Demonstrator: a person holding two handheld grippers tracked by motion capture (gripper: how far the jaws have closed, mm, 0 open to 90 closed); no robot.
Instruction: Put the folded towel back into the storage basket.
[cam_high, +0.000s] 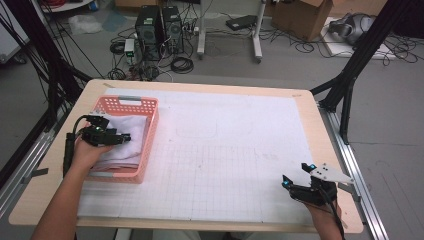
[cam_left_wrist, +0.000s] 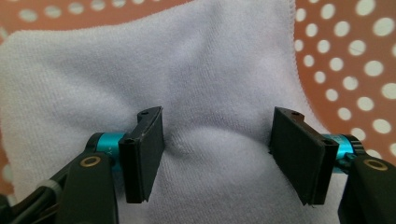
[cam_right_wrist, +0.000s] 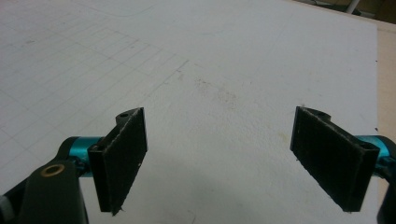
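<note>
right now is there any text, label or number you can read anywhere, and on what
None can be read.
Mat: faint pencil grid and outlines, no words or numbers legible.
Left gripper: a mark on its teal part, too cut off to read.
Basket, towel, right gripper: no writing.
Boxes on the floor: too small to tell.

I am counting one pink basket (cam_high: 150, 135) sitting on the table, and one white towel (cam_high: 125, 135) lying folded inside it. I am holding two grippers: my left gripper (cam_high: 122, 136) over the towel, my right gripper (cam_high: 295, 175) over the one white gridded sheet (cam_high: 225, 150) covering the one table (cam_high: 310, 100).
</note>
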